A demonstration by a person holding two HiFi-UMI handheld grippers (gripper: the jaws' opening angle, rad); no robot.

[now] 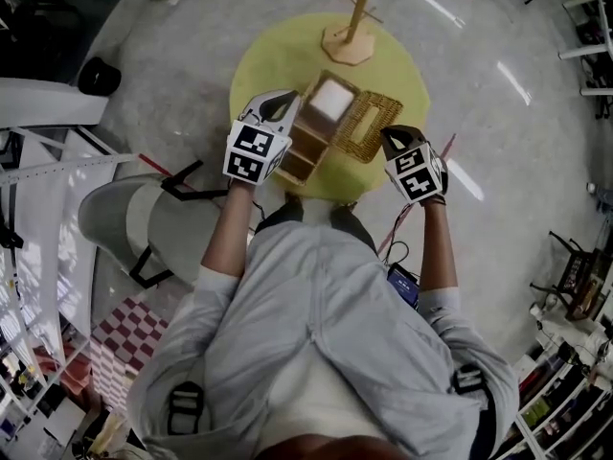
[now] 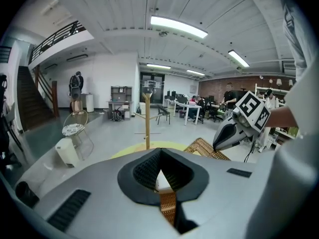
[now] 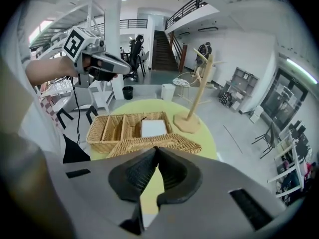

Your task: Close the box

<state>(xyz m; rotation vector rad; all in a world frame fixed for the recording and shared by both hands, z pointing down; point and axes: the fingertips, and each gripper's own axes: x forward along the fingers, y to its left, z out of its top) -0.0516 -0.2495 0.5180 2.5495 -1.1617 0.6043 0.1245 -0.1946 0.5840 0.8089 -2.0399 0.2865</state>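
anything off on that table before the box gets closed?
Nothing stands out. The wicker box sits flat on the yellow table, with its lid lying open alongside it. A white block sits squarely in one end compartment, and the wooden stand is upright. No spill or damage is visible.

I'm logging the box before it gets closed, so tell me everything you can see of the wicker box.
The wicker box is a light-brown woven rectangle standing open on the round yellow table. Dividers split it into two narrow compartments and a wider end one, which holds a flat white thing. Its woven lid lies folded out along one long side, flat on the table. Nothing but the table appears to touch it.
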